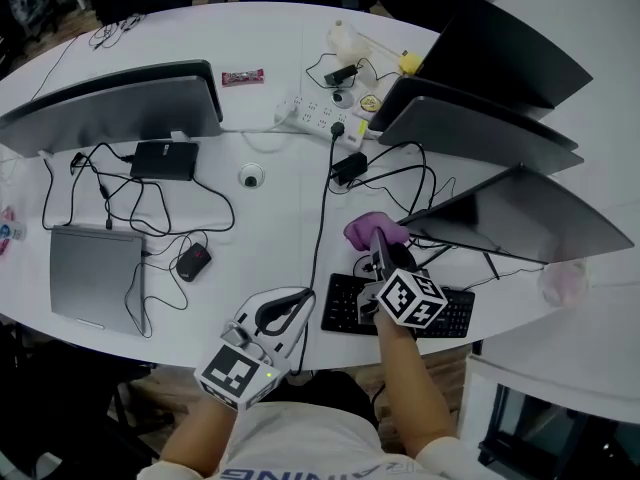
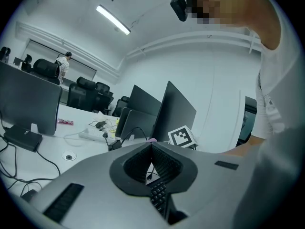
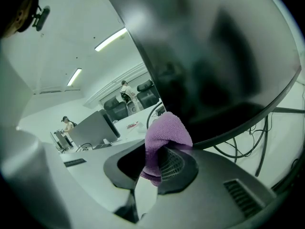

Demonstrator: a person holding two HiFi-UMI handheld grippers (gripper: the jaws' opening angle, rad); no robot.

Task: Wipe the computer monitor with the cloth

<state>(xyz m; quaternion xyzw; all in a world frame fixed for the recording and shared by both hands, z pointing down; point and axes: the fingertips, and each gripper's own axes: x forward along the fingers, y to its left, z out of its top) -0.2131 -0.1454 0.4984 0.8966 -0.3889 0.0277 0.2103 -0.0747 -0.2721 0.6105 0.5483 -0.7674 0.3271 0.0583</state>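
We have the purple cloth [image 3: 164, 137] pinched in the right hand-held gripper [image 3: 159, 163], at the monitor [image 3: 214, 56] corner, centre-right of the head view. Left hand-held gripper [image 2: 151, 149] has its jaws together on nothing. Wiping looks barely begun, and we judge the whole screen is left.

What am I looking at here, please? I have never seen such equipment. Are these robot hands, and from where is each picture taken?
There is no robot here. A person holds a hand tool with two jaws, called a gripper, in each hand. The head view looks down from the person's head onto a white table with a keyboard, a laptop, a mouse and cables. The other two views come from small cameras riding on each gripper. The right gripper pinches a purple cloth close to the lower edge of a dark monitor. The left gripper is closed on nothing, at the table's near edge.
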